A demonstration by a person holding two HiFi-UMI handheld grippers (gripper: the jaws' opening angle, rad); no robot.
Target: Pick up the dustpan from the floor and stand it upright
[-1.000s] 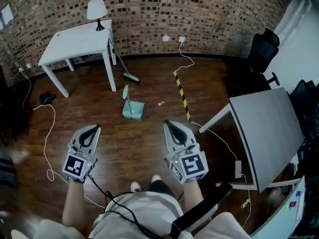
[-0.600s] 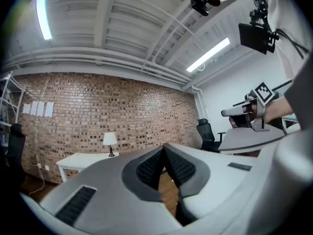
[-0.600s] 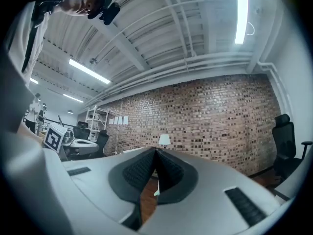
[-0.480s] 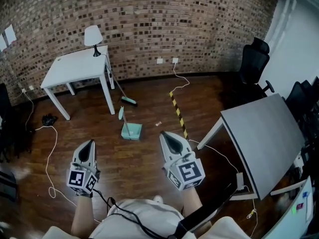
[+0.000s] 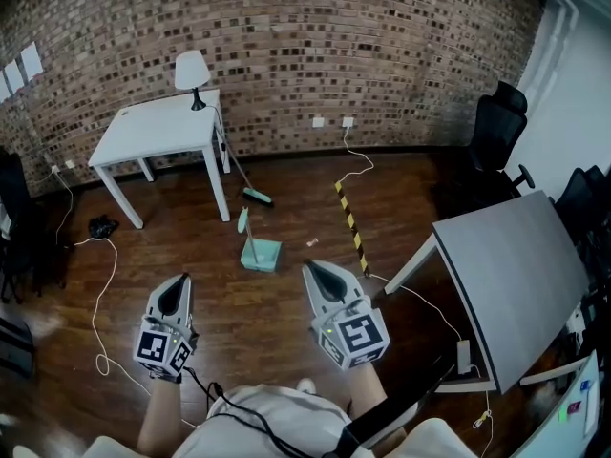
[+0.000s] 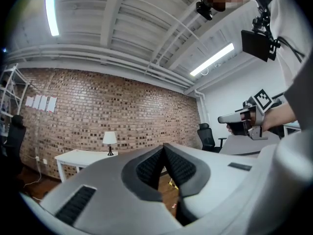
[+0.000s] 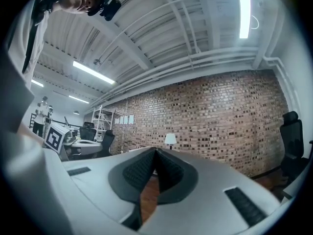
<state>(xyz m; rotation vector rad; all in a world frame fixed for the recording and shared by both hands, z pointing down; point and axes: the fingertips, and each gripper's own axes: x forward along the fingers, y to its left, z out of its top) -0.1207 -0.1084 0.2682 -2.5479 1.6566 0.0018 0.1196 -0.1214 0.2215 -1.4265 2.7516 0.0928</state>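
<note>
A teal dustpan (image 5: 262,254) lies on the wooden floor ahead of me, its handle (image 5: 242,222) pointing towards the white table. Both grippers hover level near my body, well short of it. My left gripper (image 5: 177,284) is at the lower left; in the left gripper view its fingertips (image 6: 164,147) still meet, though the jaws are just starting to open, with nothing between them. My right gripper (image 5: 310,270) is at the lower middle, and its jaws (image 7: 155,151) are shut and empty. Neither gripper view shows the dustpan.
A broom (image 5: 253,197) leans by the white table (image 5: 162,127), which carries a lamp (image 5: 192,70). Yellow-black tape (image 5: 349,222) crosses the floor right of the dustpan. A grey table (image 5: 520,275) and a black chair (image 5: 498,127) stand at the right. White cables (image 5: 100,294) trail at the left.
The head view has tilted up, showing more of the brick wall. My left gripper has rolled and now shows narrower. Both grippers stay near my body; the dustpan has not moved.
</note>
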